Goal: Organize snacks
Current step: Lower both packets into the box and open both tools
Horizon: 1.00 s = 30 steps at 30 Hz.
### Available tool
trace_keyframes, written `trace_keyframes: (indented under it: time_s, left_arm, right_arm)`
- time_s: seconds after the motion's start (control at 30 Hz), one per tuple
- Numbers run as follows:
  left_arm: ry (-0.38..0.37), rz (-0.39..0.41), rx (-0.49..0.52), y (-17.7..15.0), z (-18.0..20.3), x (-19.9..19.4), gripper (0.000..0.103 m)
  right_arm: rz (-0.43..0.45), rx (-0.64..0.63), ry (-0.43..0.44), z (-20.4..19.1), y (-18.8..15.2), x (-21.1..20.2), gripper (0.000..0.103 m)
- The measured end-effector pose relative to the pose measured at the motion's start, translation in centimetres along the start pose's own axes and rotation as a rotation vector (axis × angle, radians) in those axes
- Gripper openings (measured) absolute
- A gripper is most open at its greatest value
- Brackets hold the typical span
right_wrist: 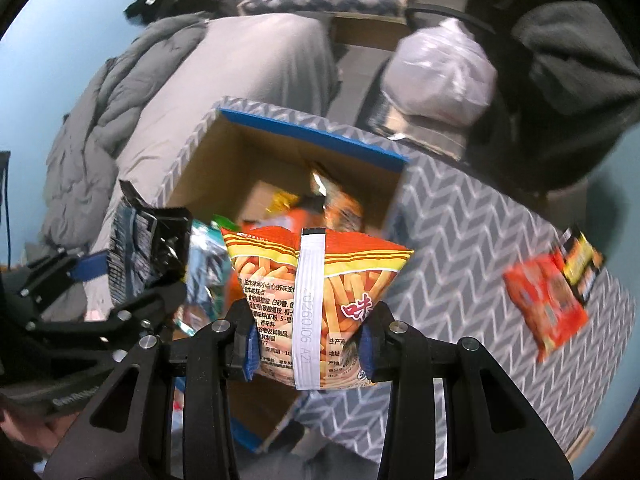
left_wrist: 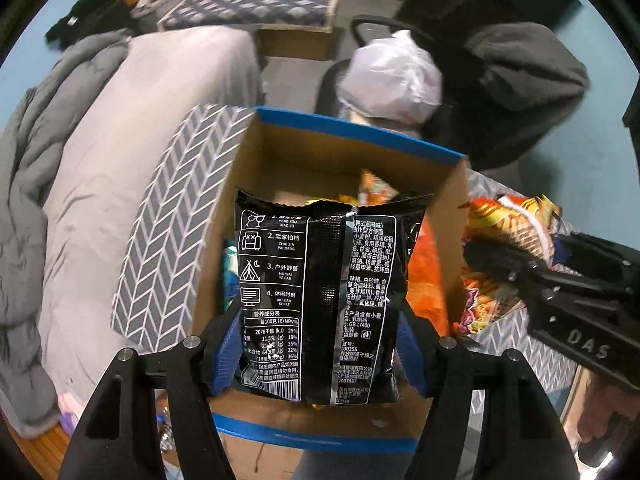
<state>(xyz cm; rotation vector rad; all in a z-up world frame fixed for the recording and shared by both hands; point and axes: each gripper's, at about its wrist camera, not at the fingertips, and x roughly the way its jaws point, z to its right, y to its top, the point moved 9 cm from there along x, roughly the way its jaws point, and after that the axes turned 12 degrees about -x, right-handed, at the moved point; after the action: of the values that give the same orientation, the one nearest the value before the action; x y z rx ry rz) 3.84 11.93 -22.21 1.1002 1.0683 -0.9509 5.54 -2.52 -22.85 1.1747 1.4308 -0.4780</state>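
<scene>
My left gripper [left_wrist: 320, 356] is shut on a black snack bag [left_wrist: 320, 300] with white print, held upright over the open cardboard box [left_wrist: 344, 128] with blue rim. My right gripper [right_wrist: 310, 340] is shut on an orange fries snack bag [right_wrist: 316, 280], held over the same box [right_wrist: 312, 136]. Several snack packets lie inside the box [right_wrist: 304, 208]. The right gripper with its orange bag [left_wrist: 508, 224] shows at the right of the left wrist view. The left gripper with the black bag [right_wrist: 136, 248] shows at the left of the right wrist view.
The box stands on a table with a grey chevron cloth [right_wrist: 472, 232]. Red and black snack packets [right_wrist: 548, 296] lie on it at the right. A bed with grey bedding [left_wrist: 120, 128] is left. A chair with a white plastic bag [left_wrist: 392, 76] stands behind.
</scene>
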Motion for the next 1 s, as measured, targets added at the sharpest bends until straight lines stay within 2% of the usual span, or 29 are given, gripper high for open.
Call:
trace_keyframes:
  time_s: [0.33, 0.7, 0.73, 0.8, 0.9, 1.0]
  left_arm:
    - [0.037, -0.027, -0.089, 1.9, -2.4, 3.1, 0.068]
    - [0.048, -0.063, -0.131, 2.5, -3.3, 4.2, 0.07]
    - [0.05, -0.067, -0.136, 2.4, -3.3, 4.2, 0.07]
    - [0.048, -0.07, -0.143, 2.6, -3.3, 4.1, 0.072]
    - [0.044, -0.058, -0.154, 2.8, -3.3, 3.7, 0.079]
    - [0.045, -0.05, -0.157, 3.0, -3.3, 3.3, 0.079]
  right_arm:
    - [-0.043, -0.09, 0.034, -1.7, 5.0, 4.0, 0.036]
    - [-0.081, -0.12, 0.042, -2.3, 6.2, 6.0, 0.038]
    - [-0.082, -0.12, 0.041, -2.3, 6.2, 6.0, 0.039]
    - [-0.084, -0.12, 0.041, -2.3, 6.3, 6.1, 0.048]
    - [-0.075, -0.128, 0.037, -2.2, 6.6, 5.8, 0.057]
    - [-0.067, -0.13, 0.035, -2.0, 6.8, 5.4, 0.058]
